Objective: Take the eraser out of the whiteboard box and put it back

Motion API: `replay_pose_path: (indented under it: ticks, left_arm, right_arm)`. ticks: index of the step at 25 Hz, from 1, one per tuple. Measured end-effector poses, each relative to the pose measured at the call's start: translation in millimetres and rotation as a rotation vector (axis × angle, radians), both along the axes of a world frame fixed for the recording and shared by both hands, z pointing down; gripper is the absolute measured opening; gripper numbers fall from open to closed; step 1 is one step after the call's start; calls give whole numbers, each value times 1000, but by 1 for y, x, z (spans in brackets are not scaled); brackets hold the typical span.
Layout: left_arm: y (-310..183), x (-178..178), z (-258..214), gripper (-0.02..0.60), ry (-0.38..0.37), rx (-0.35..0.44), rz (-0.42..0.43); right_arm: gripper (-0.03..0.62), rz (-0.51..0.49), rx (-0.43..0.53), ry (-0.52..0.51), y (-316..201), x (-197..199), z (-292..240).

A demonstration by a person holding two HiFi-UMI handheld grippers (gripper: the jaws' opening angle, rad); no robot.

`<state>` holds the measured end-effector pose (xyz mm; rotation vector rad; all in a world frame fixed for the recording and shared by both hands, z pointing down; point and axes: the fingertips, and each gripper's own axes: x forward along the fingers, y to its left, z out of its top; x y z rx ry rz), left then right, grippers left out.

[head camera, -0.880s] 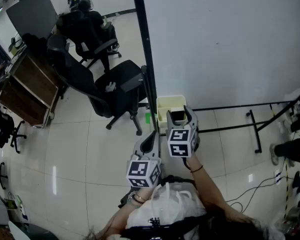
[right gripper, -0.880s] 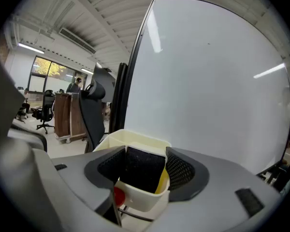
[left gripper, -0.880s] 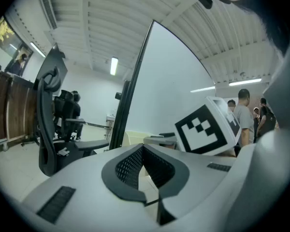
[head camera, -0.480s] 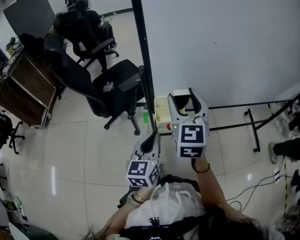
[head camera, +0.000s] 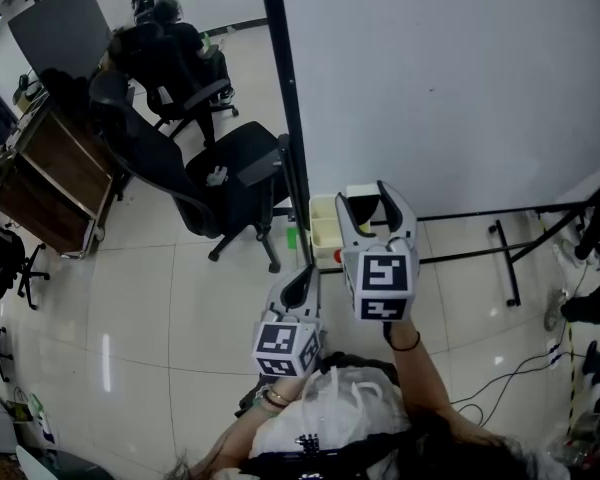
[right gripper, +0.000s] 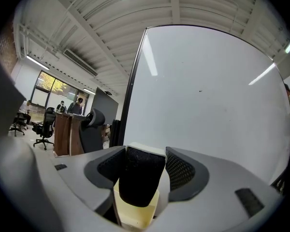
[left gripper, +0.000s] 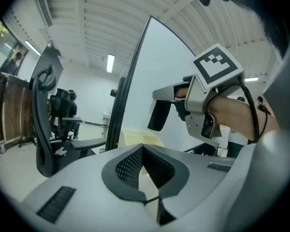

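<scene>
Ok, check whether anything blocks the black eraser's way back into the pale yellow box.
Nothing visible does. The black eraser, gripped in the right tool, hangs just over the open pale yellow plastic box, with clear space between them.

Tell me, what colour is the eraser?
The eraser is black; the right gripper view shows it best.

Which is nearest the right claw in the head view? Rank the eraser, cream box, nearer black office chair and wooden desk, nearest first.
1. eraser: gripped between the jaws of the right claw.
2. cream box: just left of the claw.
3. black office chair: farther up and left.
4. wooden desk: far left side.
</scene>
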<state>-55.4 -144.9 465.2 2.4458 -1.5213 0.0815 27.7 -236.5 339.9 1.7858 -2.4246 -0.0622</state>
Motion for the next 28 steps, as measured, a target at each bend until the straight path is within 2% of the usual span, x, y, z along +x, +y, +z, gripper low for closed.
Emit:
replay_pose_path:
  ticks: [3,12,19,22,28]
  left_arm:
    - [-2,-3,0,-15,17,7,-23]
    - [-3,-1,4,-15,31,-14,-22]
    - [-4,1,6,-15,37,-19,-19]
    - [-3,2,6,-15,44,-21,-19]
    - [-5,-4,6,-15,46,-23,-32]
  right_arm:
    - [278,1,-2,0,-1,1,1]
    - [278,-3,2,-3,-2,2,1]
    - [278,6,61,-12,-25,-5,-6]
    - [278,10,25,46,-44,-13,25]
    - [282,25,-144,125,-57,-19,105]
